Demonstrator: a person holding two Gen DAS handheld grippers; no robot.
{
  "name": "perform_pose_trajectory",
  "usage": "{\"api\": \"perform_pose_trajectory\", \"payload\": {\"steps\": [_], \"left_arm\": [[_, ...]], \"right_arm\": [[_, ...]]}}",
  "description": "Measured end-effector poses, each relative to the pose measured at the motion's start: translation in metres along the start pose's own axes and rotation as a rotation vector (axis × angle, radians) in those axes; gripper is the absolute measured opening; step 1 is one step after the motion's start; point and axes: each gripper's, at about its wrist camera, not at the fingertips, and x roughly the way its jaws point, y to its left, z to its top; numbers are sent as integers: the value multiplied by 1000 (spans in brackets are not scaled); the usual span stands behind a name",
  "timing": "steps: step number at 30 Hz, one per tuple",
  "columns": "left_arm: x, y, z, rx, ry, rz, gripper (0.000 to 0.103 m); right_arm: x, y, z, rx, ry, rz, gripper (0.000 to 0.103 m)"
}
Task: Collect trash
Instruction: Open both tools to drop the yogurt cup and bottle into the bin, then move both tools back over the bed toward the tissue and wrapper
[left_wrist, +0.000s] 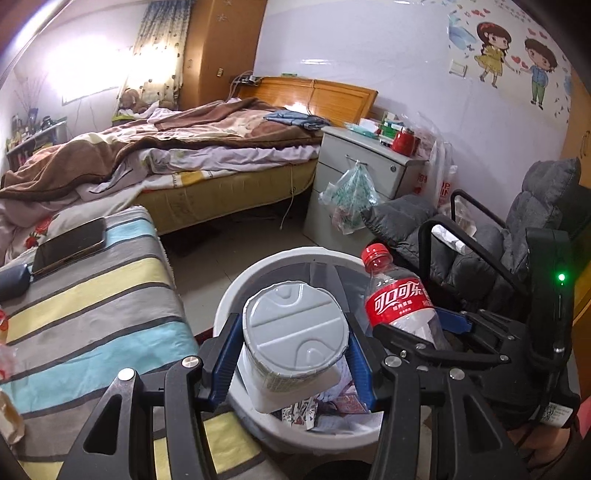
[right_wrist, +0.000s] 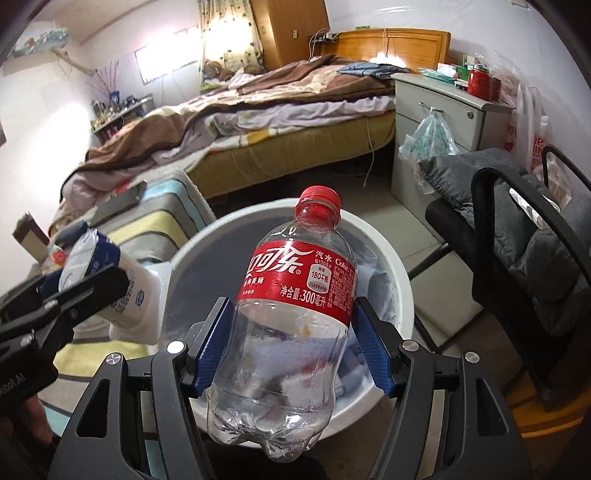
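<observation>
1. The left gripper (left_wrist: 295, 354), jaws partly apart, clamps a white foil-lidded paper yogurt cup (left_wrist: 295, 332) between its blue pads, the lid facing away along the fingers.
2. The right gripper (right_wrist: 291, 347) grips an empty clear plastic cola bottle with red label (right_wrist: 295, 314), its long axis along the fingers, red cap pointing forward.
3. Both items hang over the round white plastic waste bin (left_wrist: 229, 295), which holds paper scraps, beside a striped bench.
</observation>
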Motion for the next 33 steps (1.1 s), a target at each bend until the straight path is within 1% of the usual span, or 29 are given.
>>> {"api": "perform_pose_trajectory", "payload": {"steps": [4,6,7,8,12,17,19,21,22,29,33], "left_arm": [[16,-1,0,-8,39,0,54],[19,0,-1,-3,44,10,57],[20,0,-1,-4,43,14,63],[20,1,-1,-6,41,14,67],[18,6,-1,-22,40,22,67],[6,11,-1,-33,16,24,67],[-2,12,-2,-31,0,46,67],[-10,9,-3,-5,-23,69,67],[-14,9,-3,-3,-24,69,67],[-41,19,-8,-29,-51,72,67],[-58,28,-14,-53,-75,92,67]], "right_arm": [[11,-5,0,-24,32,-33,68],[14,-7,-1,-25,39,-44,68],[14,-7,-2,-29,44,-48,68],[15,-8,-3,-34,47,-50,68],[12,-7,-3,-43,31,-57,68],[5,-7,-3,-38,20,-58,68],[3,-5,-2,-38,11,-59,68],[1,-2,-2,-36,2,-54,68],[-1,-1,-2,-33,-5,-51,68],[-12,10,-2,-29,-40,-36,68],[-18,17,-2,-25,-63,-21,68]]}}
